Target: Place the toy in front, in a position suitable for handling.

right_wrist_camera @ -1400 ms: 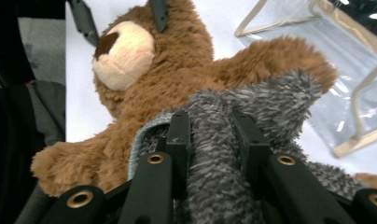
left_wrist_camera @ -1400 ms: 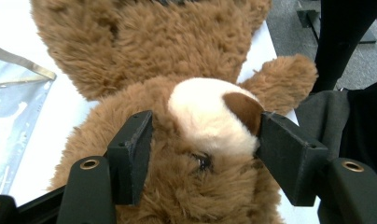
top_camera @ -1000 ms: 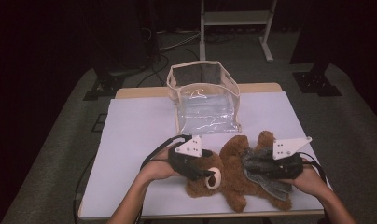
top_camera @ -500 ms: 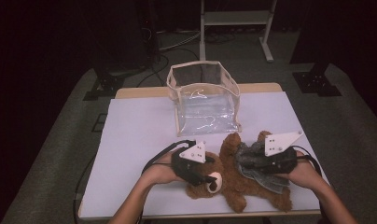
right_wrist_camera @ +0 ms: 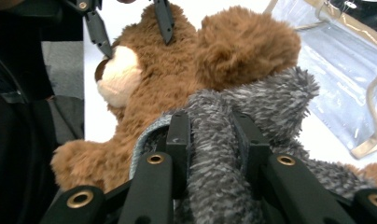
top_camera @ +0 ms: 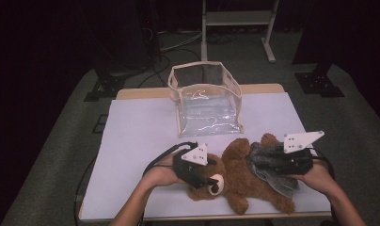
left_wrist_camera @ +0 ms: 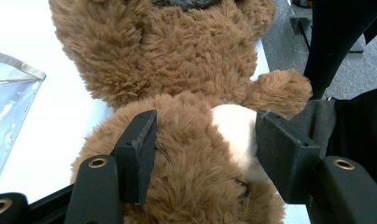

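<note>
Since a second ago the right gripper (top_camera: 268,162) has drawn the grey cloth (top_camera: 273,172) a little toward the far side, while the left gripper (top_camera: 204,179) has kept its place on the bear's head. From the high view, the bear (top_camera: 240,176) lies on its back near the near edge of the bench (top_camera: 141,136), head to the left and legs to the right, with the cloth draped over its right half. A clear bag (top_camera: 207,101) stands open farther off, near the far edge and apart from the bear. From the left gripper view, the jaws stand about half closed, one on each side of the bear's head (left_wrist_camera: 191,158), their pads pressing into the fur beside the pale muzzle (left_wrist_camera: 235,130); the body and one arm lie beyond. From the right gripper view, the jaws are nearly closed and pinch a fold of the cloth (right_wrist_camera: 224,154) between them; beyond it the bear (right_wrist_camera: 177,70) lies with the other gripper's jaws at its head, and the bag (right_wrist_camera: 345,60) shows at the far right.
</note>
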`<move>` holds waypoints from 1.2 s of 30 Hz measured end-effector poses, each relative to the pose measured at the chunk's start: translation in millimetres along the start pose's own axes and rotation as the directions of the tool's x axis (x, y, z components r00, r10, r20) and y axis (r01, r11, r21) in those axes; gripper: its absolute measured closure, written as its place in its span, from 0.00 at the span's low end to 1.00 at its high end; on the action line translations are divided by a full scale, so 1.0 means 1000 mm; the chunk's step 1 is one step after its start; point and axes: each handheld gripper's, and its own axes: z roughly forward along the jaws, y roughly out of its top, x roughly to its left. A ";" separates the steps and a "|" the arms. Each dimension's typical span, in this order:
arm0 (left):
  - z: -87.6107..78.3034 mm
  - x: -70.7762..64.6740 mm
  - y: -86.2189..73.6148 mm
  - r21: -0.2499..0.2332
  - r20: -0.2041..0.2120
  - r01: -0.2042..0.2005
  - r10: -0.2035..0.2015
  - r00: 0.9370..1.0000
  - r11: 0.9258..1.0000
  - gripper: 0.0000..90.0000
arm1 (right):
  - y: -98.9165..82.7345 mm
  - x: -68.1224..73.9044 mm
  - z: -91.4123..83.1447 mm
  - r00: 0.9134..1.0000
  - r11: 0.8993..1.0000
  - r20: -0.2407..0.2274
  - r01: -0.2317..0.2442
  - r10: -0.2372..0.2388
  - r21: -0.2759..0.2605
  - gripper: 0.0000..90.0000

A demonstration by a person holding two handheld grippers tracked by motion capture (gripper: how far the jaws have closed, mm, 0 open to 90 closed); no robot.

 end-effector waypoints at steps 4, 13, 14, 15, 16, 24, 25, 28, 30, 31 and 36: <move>0.001 -0.001 0.001 0.002 0.004 -0.004 0.004 1.000 1.000 0.44 | 0.016 0.001 0.008 0.999 0.999 0.012 0.036 -0.036 0.012 0.79; 0.000 -0.007 0.004 0.013 -0.008 -0.053 0.053 0.999 0.999 0.45 | 0.011 0.003 0.021 0.999 1.000 -0.036 0.018 -0.018 0.013 0.79; -0.001 -0.007 0.005 0.015 -0.007 -0.063 0.063 0.998 0.998 0.45 | 0.009 0.004 0.021 0.999 1.000 -0.046 0.013 -0.013 0.009 0.79; -0.002 -0.008 0.006 0.012 -0.011 -0.072 0.072 0.997 0.997 0.44 | 0.007 0.005 0.020 0.999 1.000 -0.053 0.011 -0.010 0.009 0.79; -0.003 -0.008 0.007 0.008 -0.014 -0.072 0.072 0.997 0.997 0.44 | 0.006 0.006 0.020 0.999 1.000 -0.051 0.009 -0.009 0.006 0.79; -0.012 0.003 0.004 -0.014 -0.063 -0.016 0.015 0.998 1.000 0.44 | 0.005 0.016 0.021 0.998 0.999 -0.047 0.030 -0.029 0.012 0.79; -0.009 0.003 0.002 0.009 -0.062 -0.019 0.020 0.998 1.000 0.44 | 0.005 0.016 0.021 0.998 0.999 -0.045 0.031 -0.031 0.013 0.79; -0.005 0.003 -0.003 -0.023 -0.048 0.010 -0.011 0.999 1.000 0.44 | 0.006 0.015 0.020 0.998 0.999 -0.042 0.040 -0.039 0.015 0.79; -0.006 0.002 -0.003 -0.016 -0.052 0.009 -0.010 0.999 1.000 0.45 | 0.011 0.014 0.018 0.999 0.999 -0.025 0.046 -0.046 0.008 0.79; -0.006 0.002 -0.003 -0.007 -0.054 0.006 -0.007 0.999 1.000 0.45 | 0.015 0.013 0.016 0.998 0.998 -0.018 0.057 -0.056 0.006 0.79; -0.004 -0.004 0.000 0.011 -0.050 -0.014 0.015 0.999 1.000 0.46 | 0.037 0.010 0.021 0.995 0.995 0.007 0.096 -0.095 -0.013 0.79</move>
